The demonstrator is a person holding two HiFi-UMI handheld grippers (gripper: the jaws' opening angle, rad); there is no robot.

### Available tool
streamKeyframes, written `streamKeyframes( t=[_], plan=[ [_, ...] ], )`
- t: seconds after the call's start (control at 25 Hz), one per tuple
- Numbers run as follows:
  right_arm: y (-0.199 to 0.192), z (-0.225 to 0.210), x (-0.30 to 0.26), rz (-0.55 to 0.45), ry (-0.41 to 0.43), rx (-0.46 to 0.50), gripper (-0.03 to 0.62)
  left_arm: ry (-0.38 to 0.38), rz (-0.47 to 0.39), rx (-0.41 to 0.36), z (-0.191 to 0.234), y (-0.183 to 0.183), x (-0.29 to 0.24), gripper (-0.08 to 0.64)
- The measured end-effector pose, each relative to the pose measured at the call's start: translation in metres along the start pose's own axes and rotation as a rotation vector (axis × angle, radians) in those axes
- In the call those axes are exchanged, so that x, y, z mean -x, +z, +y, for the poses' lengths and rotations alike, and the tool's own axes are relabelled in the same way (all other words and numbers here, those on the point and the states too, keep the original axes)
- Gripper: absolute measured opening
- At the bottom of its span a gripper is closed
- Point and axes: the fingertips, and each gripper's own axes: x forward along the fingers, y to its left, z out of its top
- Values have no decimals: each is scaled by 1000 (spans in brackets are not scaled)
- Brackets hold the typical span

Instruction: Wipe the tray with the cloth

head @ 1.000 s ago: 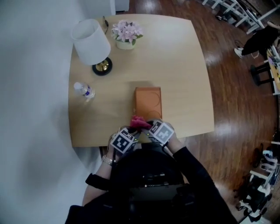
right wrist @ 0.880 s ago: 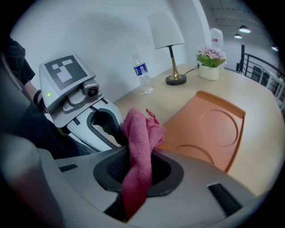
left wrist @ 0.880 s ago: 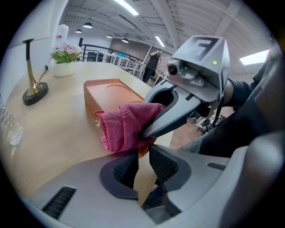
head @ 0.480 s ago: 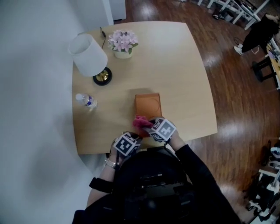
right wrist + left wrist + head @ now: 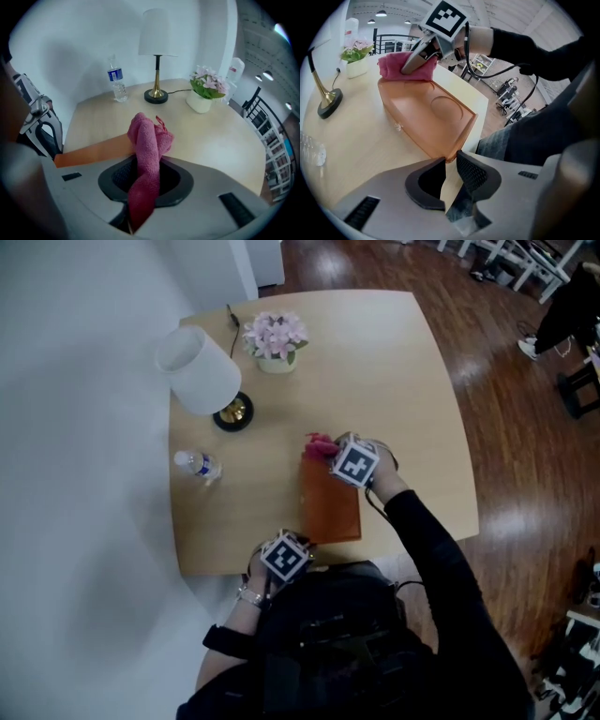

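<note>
**Head view.** The tray [image 5: 330, 507] lies lengthwise on the near half of the bench [image 5: 403, 381], one short end at the near edge. Your right tongs [image 5: 330, 454] have the pink cloth [image 5: 319, 443] at the tray's far end, so I judge a stroke along the tray's length is in hand. Your left tongs [image 5: 286, 557] sit at the near left corner, placed there to stop the tray sliding under the wipe. The lamp [image 5: 202, 371], flower pot [image 5: 275, 338] and water bottle [image 5: 199, 465] stand well apart to the left and far side, clear of the stroke.

**Left gripper view.** The left tongs [image 5: 450, 176] are nearly together, and the tray's [image 5: 426, 117] near corner meets their tips. You appear to be pinching that corner as an anchor. The cloth [image 5: 403, 65] rests over the far rim under the right tongs [image 5: 419, 61]. The tray floor shows bare, with one round recess.

**Right gripper view.** The right tongs [image 5: 145, 187] are clamped on a bunched fold of the cloth [image 5: 147, 140]. The loose end stands ahead of the tips, which leaves fabric and not tongs to meet the tray [image 5: 93, 152]. The grip looks firm enough for dragging.
</note>
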Motion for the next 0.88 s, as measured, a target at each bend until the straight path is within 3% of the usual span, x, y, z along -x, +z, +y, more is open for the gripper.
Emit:
streamKeyframes(
  t=[0.4,0.68,0.88],
  plan=[
    [-6,8,2,-52,-1,-56,77,-10,28,-13,1,-1,-1,86],
    [-32,59,9,-46,100,-147,77,-22,21,-34,3,-1,-1,87],
    [-45,102,24,-57,122,-209,77,-60,19,-53,-1,-2,-2,87]
  ],
)
